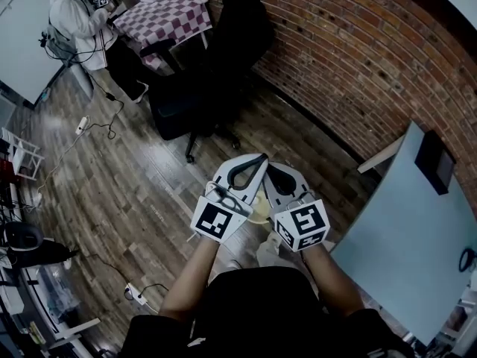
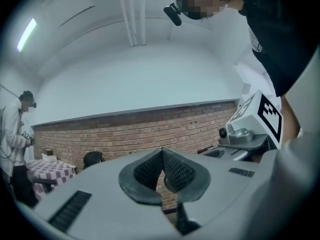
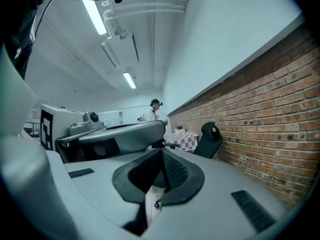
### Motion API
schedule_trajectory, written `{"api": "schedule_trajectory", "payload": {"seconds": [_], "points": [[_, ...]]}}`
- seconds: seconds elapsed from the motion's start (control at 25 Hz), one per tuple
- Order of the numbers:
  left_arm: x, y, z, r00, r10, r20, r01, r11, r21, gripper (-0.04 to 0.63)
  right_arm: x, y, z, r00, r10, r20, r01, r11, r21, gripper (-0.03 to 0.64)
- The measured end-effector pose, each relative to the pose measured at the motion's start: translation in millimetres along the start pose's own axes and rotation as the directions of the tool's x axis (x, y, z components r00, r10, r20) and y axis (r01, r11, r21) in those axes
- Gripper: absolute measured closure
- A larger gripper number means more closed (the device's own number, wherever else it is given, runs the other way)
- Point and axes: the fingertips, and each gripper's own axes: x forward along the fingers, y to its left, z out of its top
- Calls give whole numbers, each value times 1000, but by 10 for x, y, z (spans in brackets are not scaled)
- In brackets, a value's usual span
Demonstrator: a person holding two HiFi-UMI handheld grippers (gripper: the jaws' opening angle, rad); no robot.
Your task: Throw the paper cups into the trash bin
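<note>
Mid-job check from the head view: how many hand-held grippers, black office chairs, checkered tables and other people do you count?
Hand-held grippers: 2 (left hand-held gripper, right hand-held gripper, both shut)
Office chair: 1
Checkered table: 1
Other person: 1
Total: 5

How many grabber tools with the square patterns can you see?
2. The left gripper is in the middle of the head view, over the wooden floor. The right gripper is close beside it, on its right. None seems hidden.
</note>
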Motion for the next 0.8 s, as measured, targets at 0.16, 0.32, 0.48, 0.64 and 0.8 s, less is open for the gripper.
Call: {"api": "schedule_trajectory", "payload": {"seconds": [0.16, 0.32, 0.48, 0.64, 0.8], "points": [[-321, -28, 34, 1000, -6, 4, 6, 1000, -15, 586, -44, 322, -37, 1000, -3, 0, 3, 1000, -9, 612], [-620, -79, 83, 1000, -5, 12, 5, 1000, -27, 586, -108, 610, -57, 1000, -4, 3, 4, 1000, -13, 612], [-908, -123, 160, 1000, -13, 25, 14, 1000, -25, 586, -172, 899, -53, 1000, -9, 2, 9, 1000, -22, 612], [-1178, -165, 215, 999, -6, 35, 7, 1000, -25, 586, -247, 1154, -54, 1000, -14, 11, 14, 1000, -26, 612], [-1410, -229, 231, 999, -3, 40, 5, 999, -42, 586, -361, 1327, -59, 999, -30, 23, 31, 999, -28, 612]]}}
